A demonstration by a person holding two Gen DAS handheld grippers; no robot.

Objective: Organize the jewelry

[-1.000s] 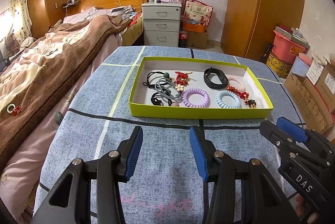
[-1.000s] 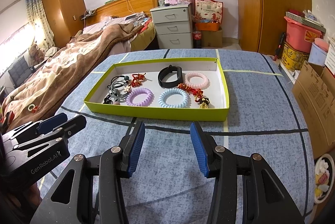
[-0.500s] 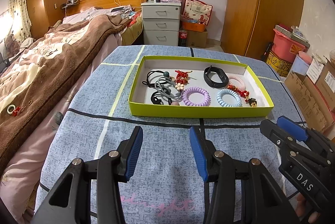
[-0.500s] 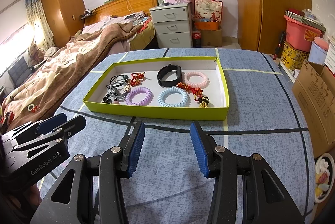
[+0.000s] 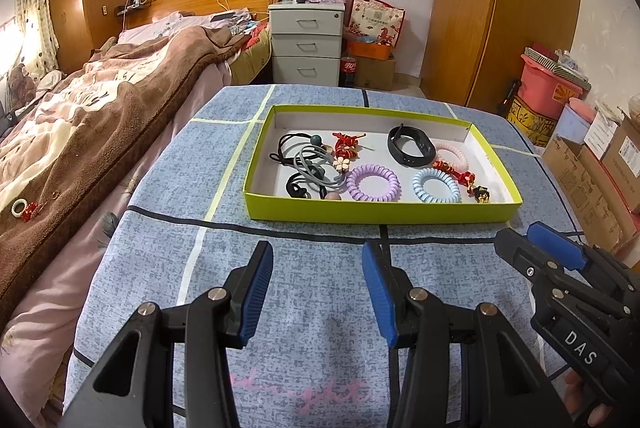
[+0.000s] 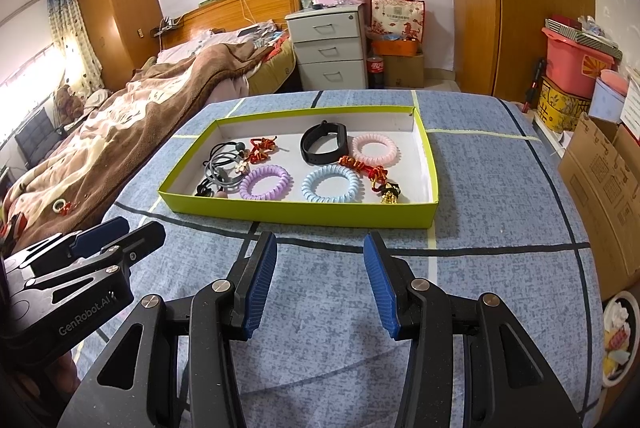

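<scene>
A: Grippers?
B: Left gripper point(image 5: 318, 290) and right gripper point(image 6: 320, 284): jaws wide apart, nothing held, both above the blue bedspread point(image 6: 500, 188) near its front edge.
A: Jewelry?
B: In the green tray point(image 6: 296, 214) mid-bedspread: purple coil point(image 6: 264, 181), blue coil point(image 6: 331, 184), pink coil point(image 6: 374, 149), black band point(image 6: 324, 147); tangled cords point(image 5: 304, 164) at its left end.

The left gripper point(image 5: 317, 292) was matte black plastic with ribbed blue finger pads point(image 5: 256, 292) and round silver screws at its pivots. The right gripper point(image 6: 320, 284) matched it, with ribbed blue pads point(image 6: 262, 282). White lettering marked their bodies: "GenRobot.AI" on the left, "DAS" on the right.
</scene>
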